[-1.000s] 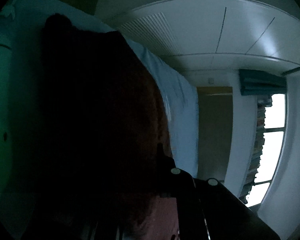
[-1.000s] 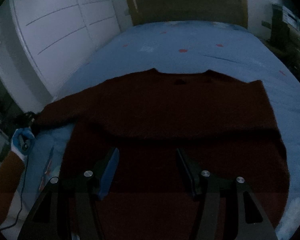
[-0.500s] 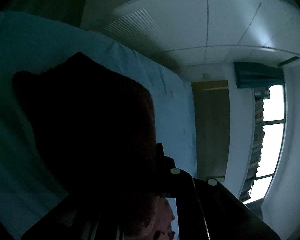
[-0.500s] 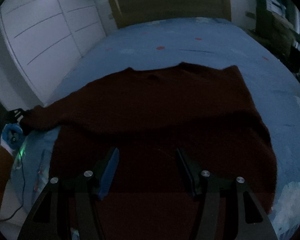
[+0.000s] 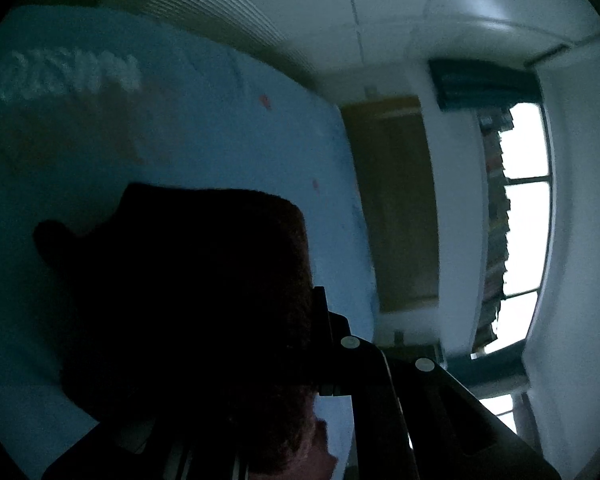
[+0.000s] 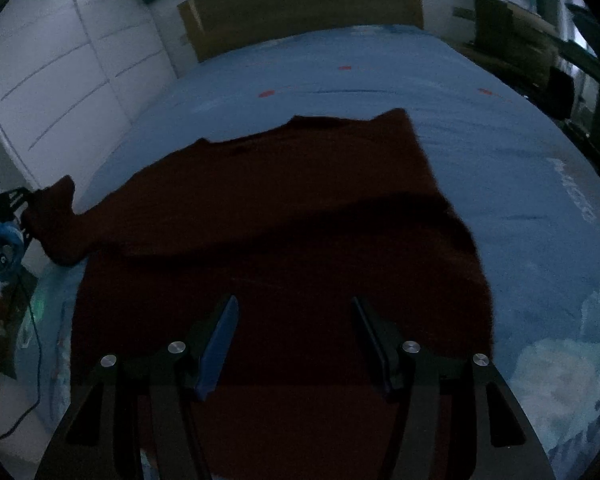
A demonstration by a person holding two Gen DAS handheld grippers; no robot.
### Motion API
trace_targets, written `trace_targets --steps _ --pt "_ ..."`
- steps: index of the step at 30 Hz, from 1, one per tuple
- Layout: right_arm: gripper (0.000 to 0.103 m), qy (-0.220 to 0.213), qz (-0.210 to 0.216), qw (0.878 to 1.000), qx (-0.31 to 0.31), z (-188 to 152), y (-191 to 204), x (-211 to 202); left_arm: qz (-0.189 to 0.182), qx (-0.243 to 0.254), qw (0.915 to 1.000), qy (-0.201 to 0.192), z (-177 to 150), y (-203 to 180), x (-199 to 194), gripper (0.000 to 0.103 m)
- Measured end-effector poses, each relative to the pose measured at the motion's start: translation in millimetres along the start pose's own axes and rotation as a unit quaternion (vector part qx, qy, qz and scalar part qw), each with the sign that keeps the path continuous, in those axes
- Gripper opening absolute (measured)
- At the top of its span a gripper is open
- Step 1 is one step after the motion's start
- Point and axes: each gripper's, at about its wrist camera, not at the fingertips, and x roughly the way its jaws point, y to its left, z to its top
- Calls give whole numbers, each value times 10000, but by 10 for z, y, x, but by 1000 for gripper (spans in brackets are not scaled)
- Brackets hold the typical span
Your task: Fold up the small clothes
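A dark red knitted sweater lies spread on the blue bed sheet. Its left sleeve runs out to the bed's left edge, where my left gripper holds its end. In the left wrist view the sleeve cloth fills the space between the fingers and hides the left finger; the gripper is shut on it. My right gripper hovers open and empty over the sweater's lower body.
A wooden headboard stands at the far end of the bed. White wardrobe doors line the left side. A cable hangs at the bed's left edge. Shelves stand at the right.
The left gripper has lifted and carried the sleeve end, so the sleeve looks smaller and lower in its view. The right gripper's view has shifted rightward over the sweater; its jaws stay open.
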Motion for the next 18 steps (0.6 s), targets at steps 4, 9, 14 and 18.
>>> trace_targets --steps 4,9,14,18 --pt "61 -103 -65 9998 128 -17 -209 -126 -192 99 9992 331 -335 -248 231 4" --pt "61 -212 -150 9991 345 -65 -482 -283 -458 237 9954 805 -869 -518 496 4" --pt "61 -294 -268 9979 503 -132 -756 -442 -525 403 9905 1209 -1310 -692 708 4" --pt "61 -351 -395 9968 596 -180 -946 -541 -500 519 9847 1586 -1687 -775 910 4"
